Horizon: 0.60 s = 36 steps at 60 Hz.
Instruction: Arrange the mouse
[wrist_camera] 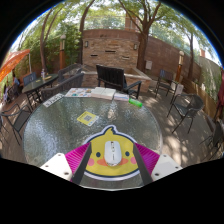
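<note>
A white mouse (113,153) lies on a yellow mouse pad (96,162) with a cartoon face, at the near edge of a round glass table (60,135). My gripper (112,160) is open. Its pink pads (72,158) stand at either side of the yellow pad. The mouse sits between the fingers with a wide gap on each side, and neither finger touches it.
Further along the table lie a small yellow square item (88,118) and a white item (112,110). Beyond stand a dark screen (111,77), papers (78,93) and a green object (135,102). Metal chairs (185,105) stand at the left and right on a patio.
</note>
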Each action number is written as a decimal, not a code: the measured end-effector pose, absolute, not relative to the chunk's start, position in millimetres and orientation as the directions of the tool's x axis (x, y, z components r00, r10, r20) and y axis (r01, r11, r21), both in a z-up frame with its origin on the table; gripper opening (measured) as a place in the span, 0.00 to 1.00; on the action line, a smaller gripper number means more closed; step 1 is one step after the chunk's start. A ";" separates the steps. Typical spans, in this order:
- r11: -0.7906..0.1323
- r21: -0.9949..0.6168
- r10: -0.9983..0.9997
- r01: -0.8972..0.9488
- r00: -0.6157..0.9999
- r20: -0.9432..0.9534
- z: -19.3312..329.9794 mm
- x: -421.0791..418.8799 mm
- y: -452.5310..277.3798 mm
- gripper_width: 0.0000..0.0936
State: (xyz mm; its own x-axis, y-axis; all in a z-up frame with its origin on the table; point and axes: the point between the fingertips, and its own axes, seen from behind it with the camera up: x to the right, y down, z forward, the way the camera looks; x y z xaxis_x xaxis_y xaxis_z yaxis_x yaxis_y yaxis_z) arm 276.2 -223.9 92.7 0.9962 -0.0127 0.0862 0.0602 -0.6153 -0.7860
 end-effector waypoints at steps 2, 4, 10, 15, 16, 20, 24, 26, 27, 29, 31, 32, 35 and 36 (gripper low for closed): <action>-0.612 -0.789 -0.024 0.052 0.996 0.085 103.6 275.6 -230.8 0.92; -0.608 -0.793 -0.039 0.045 0.995 0.087 115.2 274.5 -240.5 0.91; -0.599 -0.799 -0.070 0.047 0.991 0.110 141.5 273.9 -272.3 0.91; -0.593 -0.803 -0.081 0.050 0.989 0.121 157.6 271.0 -295.1 0.91; -0.593 -0.804 -0.083 0.050 0.989 0.124 159.8 270.6 -298.9 0.91; -0.588 -0.807 -0.091 0.053 0.987 0.131 168.9 270.1 -316.8 0.91; -0.582 -0.812 -0.100 0.050 0.986 0.133 174.9 269.1 -327.4 0.91; -0.579 -0.814 -0.103 0.048 0.986 0.132 179.0 266.5 -336.1 0.91; -0.578 -0.815 -0.104 0.047 0.986 0.131 180.0 266.1 -338.2 0.91; -0.576 -0.816 -0.106 0.045 0.986 0.130 181.4 265.1 -342.0 0.91; -0.575 -0.817 -0.108 0.043 0.986 0.128 184.6 263.8 -346.9 0.91; -0.574 -0.817 -0.108 0.044 0.986 0.128 185.4 263.0 -348.1 0.91; -0.574 -0.818 -0.108 0.049 0.985 0.134 186.9 261.4 -350.9 0.91; -0.575 -0.817 -0.106 0.049 0.985 0.134 186.9 260.4 -351.6 0.91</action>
State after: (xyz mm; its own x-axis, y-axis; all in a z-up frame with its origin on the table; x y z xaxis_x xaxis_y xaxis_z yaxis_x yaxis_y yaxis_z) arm 260.4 -351.6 186.9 0.9853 -0.1060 0.1342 0.0494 -0.5749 -0.8167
